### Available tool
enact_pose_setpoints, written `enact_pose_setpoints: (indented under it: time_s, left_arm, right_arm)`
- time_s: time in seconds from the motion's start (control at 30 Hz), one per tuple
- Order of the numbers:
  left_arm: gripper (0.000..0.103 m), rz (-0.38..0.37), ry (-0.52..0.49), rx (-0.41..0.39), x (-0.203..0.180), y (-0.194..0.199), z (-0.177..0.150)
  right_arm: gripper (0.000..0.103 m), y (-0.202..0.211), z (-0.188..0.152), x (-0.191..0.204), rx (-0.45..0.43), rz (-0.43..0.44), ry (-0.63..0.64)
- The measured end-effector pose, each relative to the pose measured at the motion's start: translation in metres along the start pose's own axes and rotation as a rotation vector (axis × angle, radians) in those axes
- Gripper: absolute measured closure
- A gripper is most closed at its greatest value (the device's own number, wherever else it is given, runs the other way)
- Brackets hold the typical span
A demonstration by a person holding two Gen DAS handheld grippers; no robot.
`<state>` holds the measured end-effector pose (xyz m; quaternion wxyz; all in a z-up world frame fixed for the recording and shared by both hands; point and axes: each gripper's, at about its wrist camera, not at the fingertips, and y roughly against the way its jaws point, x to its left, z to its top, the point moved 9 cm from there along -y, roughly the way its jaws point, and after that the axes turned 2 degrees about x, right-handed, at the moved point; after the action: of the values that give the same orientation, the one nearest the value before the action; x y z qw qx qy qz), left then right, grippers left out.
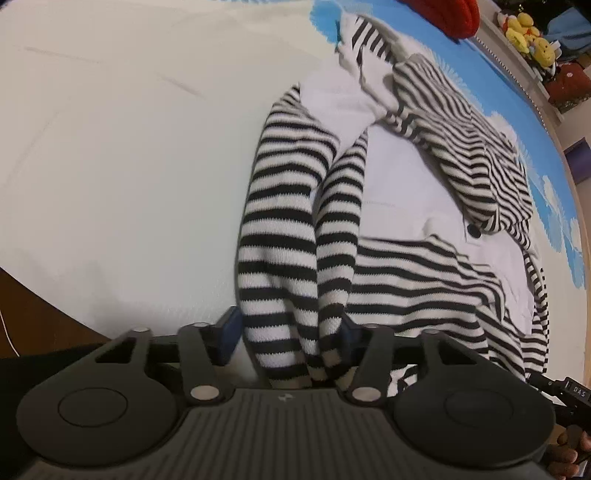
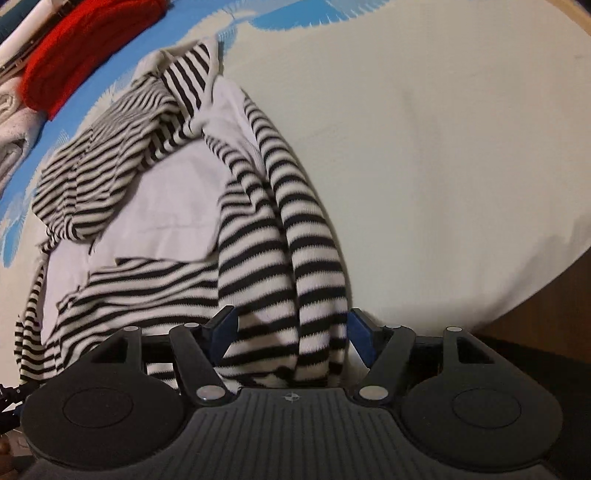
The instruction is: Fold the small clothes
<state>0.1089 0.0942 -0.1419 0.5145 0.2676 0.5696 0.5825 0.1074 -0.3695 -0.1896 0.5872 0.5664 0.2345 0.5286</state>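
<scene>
A black-and-white striped garment (image 1: 424, 206) with white panels lies crumpled on a pale sheet (image 1: 129, 147). My left gripper (image 1: 290, 332) is shut on a bunched striped edge (image 1: 288, 266) that rises from the sheet into its jaws. My right gripper (image 2: 291, 332) is shut on another bunched striped edge (image 2: 295, 251) of the same garment (image 2: 140, 206). Both held parts stretch toward the rest of the garment lying on the sheet (image 2: 443, 147). The blue pads (image 1: 229, 332) (image 2: 360, 332) press the cloth from both sides.
A red knitted item (image 1: 443, 14) (image 2: 77, 51) lies at the far side on a blue-patterned cover (image 1: 546, 155) (image 2: 258, 14). Yellow plush toys (image 1: 528, 37) sit on a ledge beyond. Folded pale cloth (image 2: 14, 122) lies far left. The sheet's edge (image 2: 535, 280) drops to brown floor.
</scene>
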Motion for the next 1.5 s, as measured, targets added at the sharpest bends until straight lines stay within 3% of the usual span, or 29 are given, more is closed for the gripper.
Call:
enact_pose_setpoints:
  time_s: [0.07, 0.1, 0.13, 0.17, 0.2, 0.23, 0.43, 0.5, 0.53, 0.6, 0.7, 0.77, 0.93, 0.97, 1.0, 1.03, 1.1, 1.2, 1.27, 1.33, 1.37, 1.5]
  left_arm:
    - [0.059, 0.017, -0.025, -0.002, -0.001, -0.003, -0.002]
    - [0.068, 0.025, -0.042, -0.005, -0.003, -0.003, -0.003]
    - [0.074, 0.03, -0.059, -0.006, -0.004, -0.003, -0.003]
    - [0.087, 0.03, -0.072, -0.004, -0.006, -0.004, -0.005]
    - [0.095, 0.028, -0.082, -0.003, -0.007, -0.003, -0.006]
    - [0.095, 0.029, -0.087, -0.014, -0.007, 0.0, -0.006]
    - [0.095, -0.042, -0.065, -0.104, -0.008, 0.031, -0.003]
    - [0.093, -0.043, -0.034, -0.057, -0.002, 0.023, -0.004]
    - [0.09, -0.038, -0.021, -0.019, 0.001, 0.016, -0.006]
    - [0.078, -0.028, -0.019, 0.03, 0.003, 0.005, -0.008]
    - [0.07, -0.005, -0.034, 0.028, 0.005, 0.004, -0.008]
    - [0.069, -0.004, -0.023, 0.028, 0.007, 0.004, -0.008]
    - [0.07, 0.01, -0.048, 0.029, 0.006, 0.0, -0.011]
    - [0.083, 0.009, -0.064, 0.022, 0.004, 0.0, -0.011]
    - [0.096, 0.002, -0.082, 0.007, 0.001, 0.001, -0.01]
    - [0.096, 0.001, -0.1, -0.013, -0.003, 0.003, -0.01]
    - [0.096, 0.001, -0.151, -0.057, -0.011, 0.013, -0.01]
    - [0.096, -0.022, -0.166, -0.08, -0.017, 0.021, -0.011]
    - [0.094, -0.007, -0.142, -0.058, -0.012, 0.016, -0.012]
    - [0.089, -0.001, -0.099, -0.014, -0.004, 0.008, -0.013]
    - [0.088, -0.003, -0.087, 0.001, -0.001, 0.006, -0.013]
    - [0.084, 0.009, -0.105, 0.004, -0.002, 0.005, -0.014]
  right_arm:
    - [0.038, -0.002, -0.005, 0.004, 0.008, -0.004, 0.025]
    - [0.045, -0.002, -0.006, 0.005, 0.009, -0.009, 0.035]
    - [0.056, -0.003, -0.008, 0.006, 0.011, -0.01, 0.044]
    - [0.062, -0.004, -0.009, 0.006, 0.011, -0.01, 0.045]
    - [0.078, -0.003, -0.008, 0.006, 0.008, -0.008, 0.042]
    - [0.095, -0.001, -0.007, 0.005, 0.0, -0.004, 0.039]
    - [0.096, 0.032, 0.013, -0.004, -0.139, 0.052, -0.047]
    - [0.094, 0.023, 0.01, -0.01, -0.098, 0.033, -0.071]
    - [0.088, 0.015, 0.005, -0.011, -0.059, 0.012, -0.079]
    - [0.081, 0.003, -0.001, -0.011, -0.007, -0.022, -0.063]
    - [0.067, -0.001, -0.004, -0.003, 0.007, -0.039, -0.01]
    - [0.066, -0.003, -0.006, -0.003, 0.021, -0.055, 0.004]
    - [0.067, -0.003, -0.009, -0.002, 0.02, -0.06, 0.021]
    - [0.067, -0.003, -0.009, -0.002, 0.019, -0.058, 0.027]
    - [0.077, -0.003, -0.009, -0.001, 0.016, -0.051, 0.035]
    - [0.092, -0.002, -0.008, 0.003, 0.01, -0.027, 0.049]
    - [0.094, 0.011, 0.0, 0.012, -0.065, -0.014, 0.103]
    - [0.094, 0.026, 0.01, 0.017, -0.143, -0.009, 0.129]
    - [0.092, 0.017, 0.006, 0.007, -0.088, -0.027, 0.077]
    - [0.079, 0.001, -0.003, -0.004, 0.002, -0.052, 0.034]
    - [0.078, -0.004, -0.006, -0.004, 0.028, -0.054, 0.039]
    - [0.076, -0.004, -0.009, 0.003, 0.028, -0.081, 0.106]
